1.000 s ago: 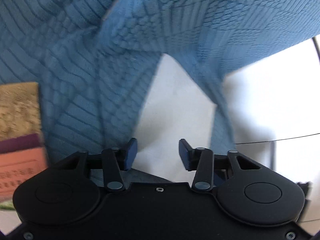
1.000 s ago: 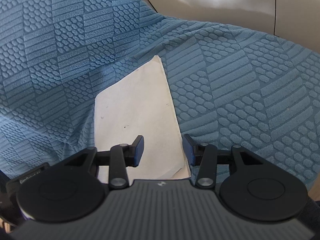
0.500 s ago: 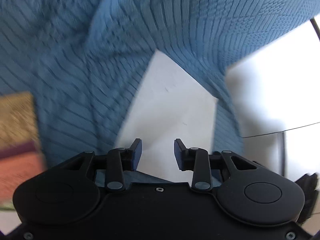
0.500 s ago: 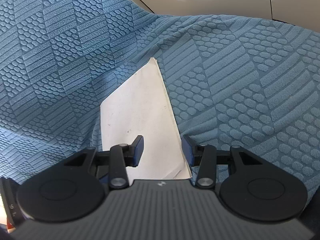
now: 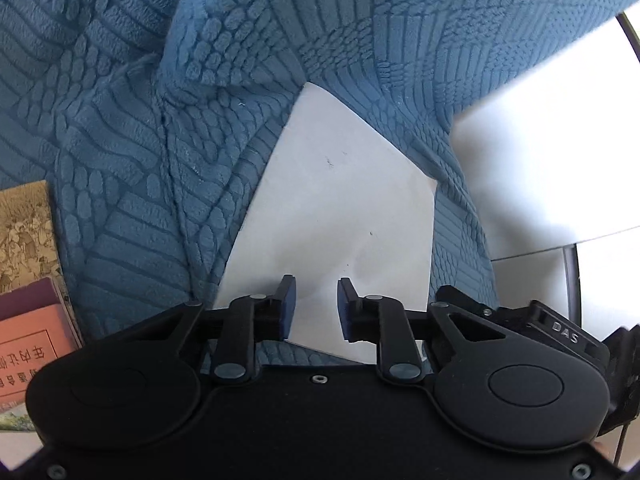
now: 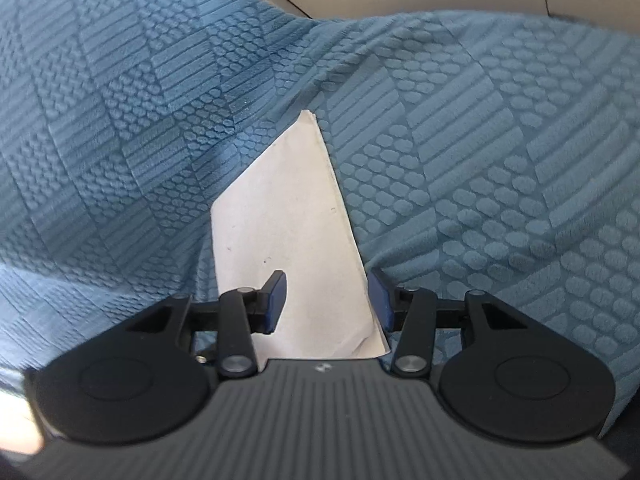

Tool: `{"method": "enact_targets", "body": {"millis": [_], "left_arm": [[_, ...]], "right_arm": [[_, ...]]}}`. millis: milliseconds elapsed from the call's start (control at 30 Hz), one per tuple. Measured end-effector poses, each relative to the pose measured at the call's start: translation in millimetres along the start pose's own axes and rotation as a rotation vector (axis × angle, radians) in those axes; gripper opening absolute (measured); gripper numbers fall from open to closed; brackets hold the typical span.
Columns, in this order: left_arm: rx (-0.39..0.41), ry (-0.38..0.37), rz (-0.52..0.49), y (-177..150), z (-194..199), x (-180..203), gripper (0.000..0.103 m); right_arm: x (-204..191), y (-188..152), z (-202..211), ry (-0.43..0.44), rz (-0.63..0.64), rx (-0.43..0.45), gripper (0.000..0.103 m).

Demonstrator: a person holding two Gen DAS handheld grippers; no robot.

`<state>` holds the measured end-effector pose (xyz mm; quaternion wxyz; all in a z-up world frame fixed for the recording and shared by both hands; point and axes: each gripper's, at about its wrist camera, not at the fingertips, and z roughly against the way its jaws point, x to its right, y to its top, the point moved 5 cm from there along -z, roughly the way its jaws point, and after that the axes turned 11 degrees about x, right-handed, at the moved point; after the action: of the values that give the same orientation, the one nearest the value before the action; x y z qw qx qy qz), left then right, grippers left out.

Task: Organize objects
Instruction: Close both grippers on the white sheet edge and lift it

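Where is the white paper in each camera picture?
Left wrist view: the white paper sits in the middle, running down between the fingertips, blue blanket folded over its top.
Right wrist view: the white paper is centre, a pointed wedge.
Shared landmark: the blue blanket around it.

The blue blanket (image 5: 120,152) hides most of the white paper (image 5: 340,220) and books (image 5: 28,300).
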<state>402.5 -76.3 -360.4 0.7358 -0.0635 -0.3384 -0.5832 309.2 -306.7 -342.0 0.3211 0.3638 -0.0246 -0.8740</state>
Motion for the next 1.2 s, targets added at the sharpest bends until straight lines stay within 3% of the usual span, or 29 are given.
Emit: {"method": "enact_targets", "body": {"millis": [100, 200, 367, 400, 467, 533, 567, 600, 700, 1000, 1200], "left_arm": [[-0.007, -0.002, 0.019, 1, 1, -7, 0.012], [-0.014, 0.004, 0.047, 1, 3, -17, 0.002], [-0.017, -0.022, 0.114, 3, 3, -25, 0.002], [-0.017, -0.025, 0.119, 3, 3, -26, 0.003], [-0.015, -0.044, 0.131, 5, 7, -26, 0.010], [-0.010, -0.083, 0.162, 8, 15, -26, 0.028], [0.003, -0.091, 0.174, 10, 20, -27, 0.050], [0.026, -0.092, 0.180, 13, 26, -28, 0.063], [0.063, -0.088, 0.203, 22, 39, -38, 0.067], [0.058, -0.188, 0.394, 21, 51, -55, 0.069], [0.000, -0.241, 0.462, 7, 41, -50, 0.059]], "right_arm": [[2, -1, 0, 0.031, -0.043, -0.023, 0.054], [2, -9, -8, 0.119, -0.130, -0.116, 0.053], [-8, -18, -12, 0.127, -0.097, -0.130, 0.052], [-10, -20, -13, 0.119, -0.082, -0.126, 0.046], [-13, -23, -15, 0.109, -0.056, -0.122, 0.033], [-19, -24, -13, 0.120, -0.033, -0.111, 0.027], [-22, -24, -12, 0.131, -0.022, -0.103, 0.025], [-22, -22, -10, 0.145, -0.020, -0.102, 0.023], [-24, -18, -5, 0.205, -0.042, -0.109, 0.020], [-18, 1, 11, 0.337, -0.167, -0.127, 0.019], [-14, 8, 18, 0.379, -0.210, -0.144, 0.019]]}}
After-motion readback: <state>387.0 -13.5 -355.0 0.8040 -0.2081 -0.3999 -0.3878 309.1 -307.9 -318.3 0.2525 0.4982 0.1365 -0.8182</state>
